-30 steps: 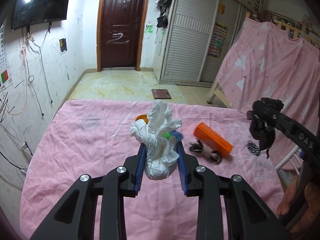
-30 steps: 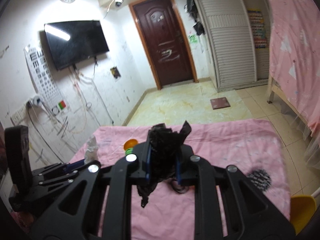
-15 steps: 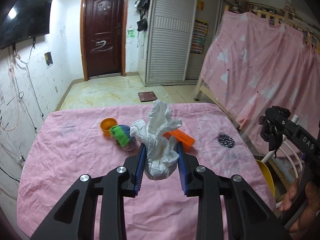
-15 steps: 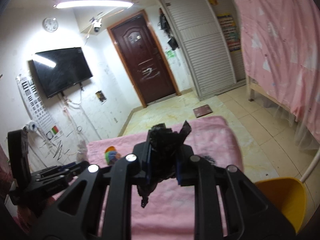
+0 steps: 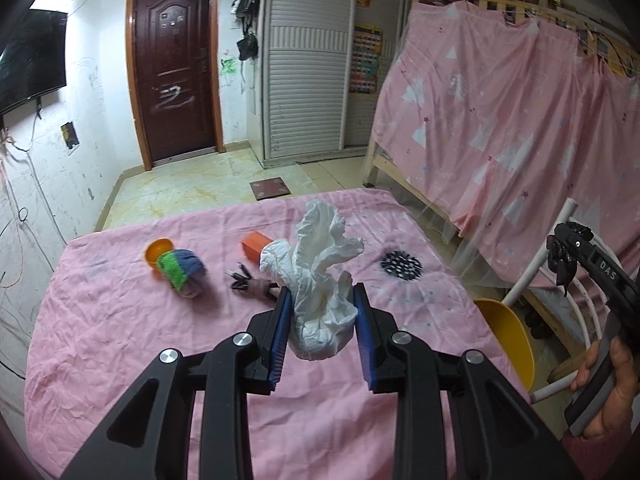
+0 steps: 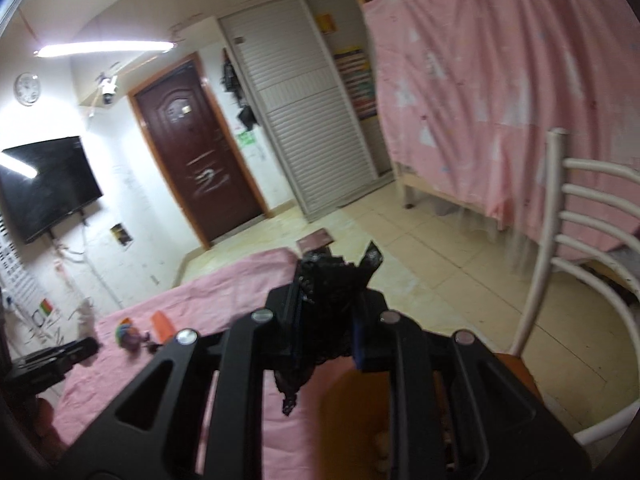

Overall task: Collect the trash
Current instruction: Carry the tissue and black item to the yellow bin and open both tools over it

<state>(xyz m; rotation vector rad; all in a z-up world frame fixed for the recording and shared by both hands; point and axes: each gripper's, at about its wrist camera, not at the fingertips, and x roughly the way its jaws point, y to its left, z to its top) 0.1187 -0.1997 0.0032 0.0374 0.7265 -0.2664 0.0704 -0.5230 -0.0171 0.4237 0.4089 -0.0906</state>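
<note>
Two claws are both loaded. My left claw [image 5: 320, 320] is clenched on a crumpled white tissue [image 5: 320, 280] and holds it above the pink-covered counter [image 5: 120, 344]. My right claw [image 6: 326, 316] is clamped on a scrap of black plastic [image 6: 332, 296], and it hangs off the right edge of the counter, over the yellow bin [image 5: 508, 340] that stands by the white chair [image 6: 560, 248].

One second ago the right claw was over the middle of the counter; now the floor, the chair and an orange blur directly below it fill its view. My left claw has also swung to the right, so the bin, not visible before, now appears at the counter's edge. I judge that both pieces are on the way to the bin, the black one first.

On the counter remain an orange cup [image 5: 158, 252], a green and blue cloth bundle [image 5: 182, 272], an orange box [image 5: 256, 245], a small cable [image 5: 250, 282] and a black spiky piece [image 5: 401, 265].

The right wrist picture is smeared by motion, so the bin's rim is unclear there, and my claw hides what lies inside. The tissue covers part of the orange box.
</note>
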